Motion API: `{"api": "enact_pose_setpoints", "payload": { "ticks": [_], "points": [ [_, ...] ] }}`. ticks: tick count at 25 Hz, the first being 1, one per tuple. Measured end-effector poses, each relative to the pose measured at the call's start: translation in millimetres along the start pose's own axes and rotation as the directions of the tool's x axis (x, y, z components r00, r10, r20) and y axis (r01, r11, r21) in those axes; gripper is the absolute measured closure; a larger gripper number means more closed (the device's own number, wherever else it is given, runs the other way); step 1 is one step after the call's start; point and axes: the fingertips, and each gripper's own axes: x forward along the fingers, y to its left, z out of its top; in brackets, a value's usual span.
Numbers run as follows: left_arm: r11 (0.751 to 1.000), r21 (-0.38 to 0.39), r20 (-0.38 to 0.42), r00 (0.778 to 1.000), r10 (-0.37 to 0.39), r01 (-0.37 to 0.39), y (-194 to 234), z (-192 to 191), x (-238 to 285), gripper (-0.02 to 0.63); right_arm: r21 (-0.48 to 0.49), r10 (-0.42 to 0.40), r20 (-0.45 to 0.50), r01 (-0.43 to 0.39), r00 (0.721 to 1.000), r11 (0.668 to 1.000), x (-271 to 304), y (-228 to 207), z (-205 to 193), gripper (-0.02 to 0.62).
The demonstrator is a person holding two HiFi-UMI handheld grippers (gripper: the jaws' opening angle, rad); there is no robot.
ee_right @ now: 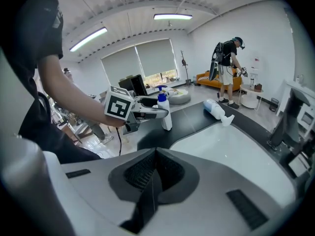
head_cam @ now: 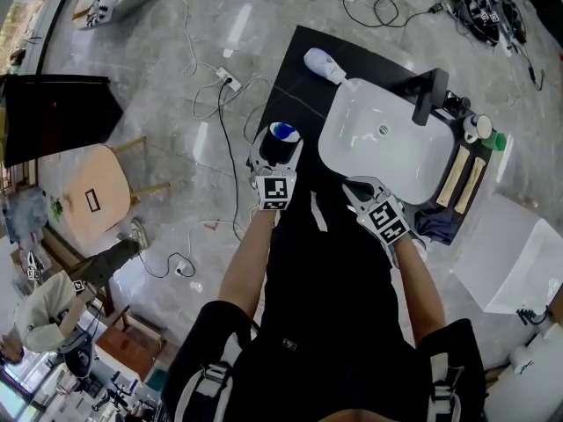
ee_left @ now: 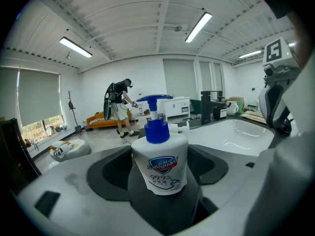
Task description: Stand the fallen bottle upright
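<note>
Right gripper (head_cam: 354, 185) closed, empty; left gripper (head_cam: 280, 141) clamps upright blue-pump white plastic bottle (ee_left: 160, 166); fallen white twin bottle (head_cam: 324, 63), twelve o'clock, looks light, slick, so I'd grip mid-body.

- White plastic pump bottle (ee_left: 159, 166): blue pump head and collar, blue-and-white shield label.
- Second white plastic bottle (head_cam: 324, 63), lying down: white nozzle, bluish label.
- Flat black counter (head_cam: 303, 60); glossy white basin (head_cam: 387, 139).
- Left tongs (head_cam: 279, 143) and right tongs (ee_right: 155, 156): grey shells, black ribbed pads, black-and-white square-marker cubes.
- Grey marbled floor (head_cam: 176, 77).
</note>
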Motion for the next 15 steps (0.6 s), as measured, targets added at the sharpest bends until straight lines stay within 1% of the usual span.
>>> {"api": "enact_pose_setpoints", "payload": {
  "ticks": [3,5,8,10,12,15],
  "points": [
    [1.000,0.001,-0.023,1.000,0.008,-0.008,-4,-12,-3,0.265,-0.010,0.008,0.000,-0.008,1.000,1.000,3,2,1,0.535],
    [1.000,0.003,-0.031,0.999,0.013,-0.013,-3,-11,-5,0.265,-0.015,0.011,0.002,-0.011,1.000,1.000,3,3,3,0.535],
    [0.999,-0.024,-0.072,0.997,0.019,-0.021,-3,-27,-6,0.265,-0.021,0.011,0.005,-0.011,1.000,1.000,3,5,5,0.535],
    [0.999,-0.029,-0.090,0.996,0.023,-0.025,-1,-34,-8,0.265,-0.022,0.010,0.005,-0.010,1.000,1.000,3,5,4,0.535],
    [0.999,-0.033,-0.095,0.995,0.021,-0.024,-1,-37,-12,0.265,-0.020,0.010,0.003,-0.009,1.000,1.000,2,5,3,0.535],
    [0.999,-0.039,-0.092,0.996,0.016,-0.020,1,-32,-20,0.265,-0.018,0.010,0.002,-0.010,1.000,1.000,1,6,2,0.535]
  ]
}}
